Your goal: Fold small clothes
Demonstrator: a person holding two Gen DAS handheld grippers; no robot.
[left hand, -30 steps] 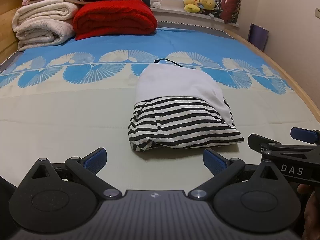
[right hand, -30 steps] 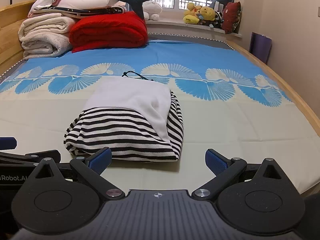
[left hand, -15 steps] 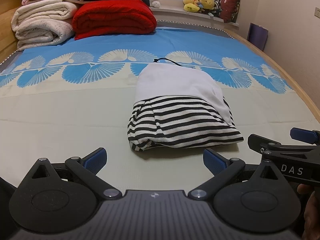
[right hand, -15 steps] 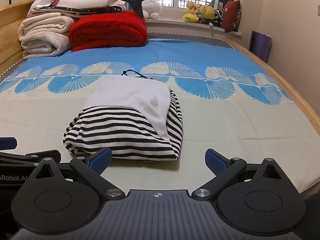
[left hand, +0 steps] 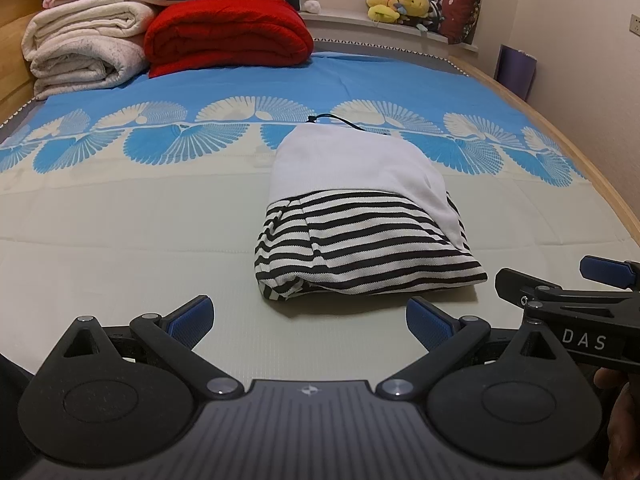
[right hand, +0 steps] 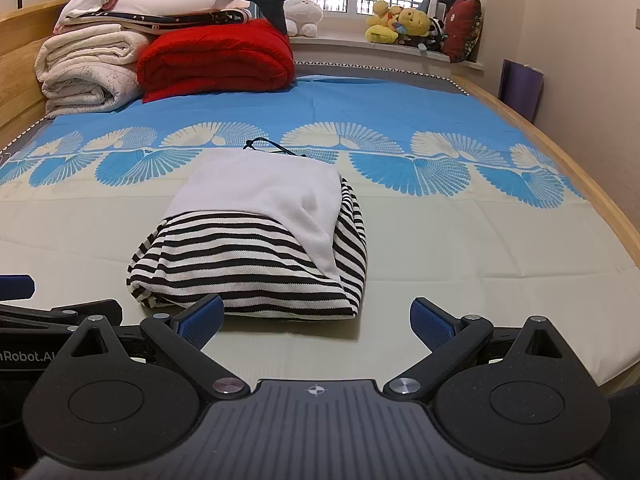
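Left wrist view shows my left gripper (left hand: pixel 307 316) with its blue pads spread wide and nothing between them, low over the bed (left hand: pixel 120 240) and short of the folded garment (left hand: pixel 360 236). My right gripper (right hand: pixel 316 316) is just as wide and just as empty; its left pad sits right in front of the bundle's near edge, though I cannot tell whether it touches the cloth.

That garment lies mid-bed on the pale part of the sheet, a compact packet: striped knit at the front, a plain white panel laid over the back and down its right side, and a thin dark cord (right hand: pixel 272 146) trailing out behind. I judge the fold is essentially done, since the edges are tucked under and the shape is squared off. Both grippers sit side by side on my side of it, which I read as letting go and standing clear so the packet keeps its form.

Stacked blankets (left hand: pixel 84 44) and a red quilt (left hand: pixel 228 36) lie well apart at the head of the bed, leaving the middle as working room.
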